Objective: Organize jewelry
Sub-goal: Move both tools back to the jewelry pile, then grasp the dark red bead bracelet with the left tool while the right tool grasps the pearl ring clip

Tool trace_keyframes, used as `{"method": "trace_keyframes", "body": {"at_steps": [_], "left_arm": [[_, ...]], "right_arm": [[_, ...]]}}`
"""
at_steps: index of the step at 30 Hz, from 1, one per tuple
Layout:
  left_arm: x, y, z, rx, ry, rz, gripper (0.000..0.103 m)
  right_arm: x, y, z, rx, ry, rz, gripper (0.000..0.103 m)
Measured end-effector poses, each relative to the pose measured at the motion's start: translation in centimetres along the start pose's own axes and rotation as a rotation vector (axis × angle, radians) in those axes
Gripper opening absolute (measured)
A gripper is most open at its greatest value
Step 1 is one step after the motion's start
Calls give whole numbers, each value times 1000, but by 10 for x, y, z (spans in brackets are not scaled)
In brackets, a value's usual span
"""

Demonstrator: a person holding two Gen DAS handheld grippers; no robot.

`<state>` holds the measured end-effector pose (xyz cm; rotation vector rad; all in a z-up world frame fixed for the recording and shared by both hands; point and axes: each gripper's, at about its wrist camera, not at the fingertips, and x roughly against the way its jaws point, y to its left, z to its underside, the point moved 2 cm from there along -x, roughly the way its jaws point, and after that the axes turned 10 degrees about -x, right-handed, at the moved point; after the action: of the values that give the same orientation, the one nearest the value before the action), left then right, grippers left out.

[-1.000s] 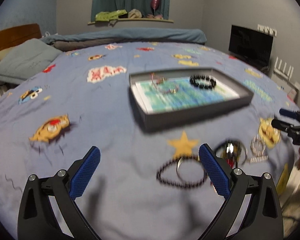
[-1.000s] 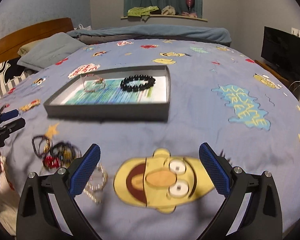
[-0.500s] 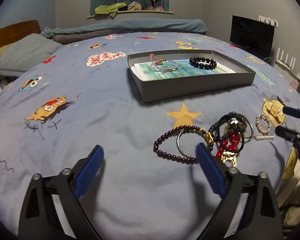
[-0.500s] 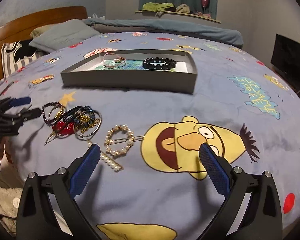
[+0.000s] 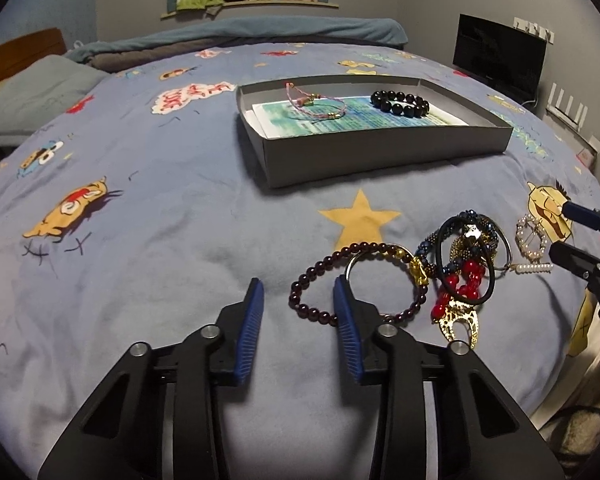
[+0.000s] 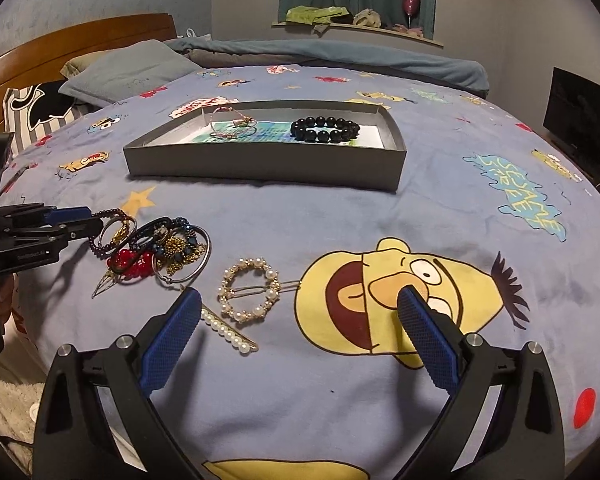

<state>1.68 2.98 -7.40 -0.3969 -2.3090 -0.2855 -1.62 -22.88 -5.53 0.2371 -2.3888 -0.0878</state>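
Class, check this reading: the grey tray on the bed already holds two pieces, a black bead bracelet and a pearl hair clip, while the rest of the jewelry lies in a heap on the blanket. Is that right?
One detail is wrong. Beside the black bead bracelet, the grey tray holds a thin pink cord bracelet, not a pearl hair clip. The pearl hair clip lies on the blanket by the heap, as the right wrist view shows.

Matt soft cloth bedspread (image 5: 148, 240); matt grey cardboard tray (image 5: 380, 152) ahead of both grippers, glossy black beads (image 6: 325, 129) inside. Left gripper (image 5: 298, 300): ribbed blue rubbery pads, matt black plastic. Glossy pearl clip (image 6: 249, 295) between right gripper (image 6: 300, 312) fingers' span.
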Motion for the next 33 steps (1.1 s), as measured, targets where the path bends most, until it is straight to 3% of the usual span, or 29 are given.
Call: {"method": "trace_keyframes", "body": {"at_steps": [3,8,16,20,25,28,33], "left_arm": [[-2,-2,1,-14,-7,4,17],[-2,-3,0,-29,-22,-8,7],[2,-8,-1,-33,-35,0,6],[2,-8,0,-27,-37,3,6],[1,-6,1,-23,-30,6,6],[0,-6,1,-22,-28,6,6],[-2,-6,1,-23,-27,5,6]], "right_arm": [[-2,1,1,-9,8,-8,92],[-4,1,1,-23,17,-24,89],[-12,10,1,-11,37,-51,78],[-18,14,3,12,34,-22,67],[-22,19,5,58,17,15,61],[-21,21,7,100,-1,31,47],[-19,17,4,87,-7,13,47]]}}
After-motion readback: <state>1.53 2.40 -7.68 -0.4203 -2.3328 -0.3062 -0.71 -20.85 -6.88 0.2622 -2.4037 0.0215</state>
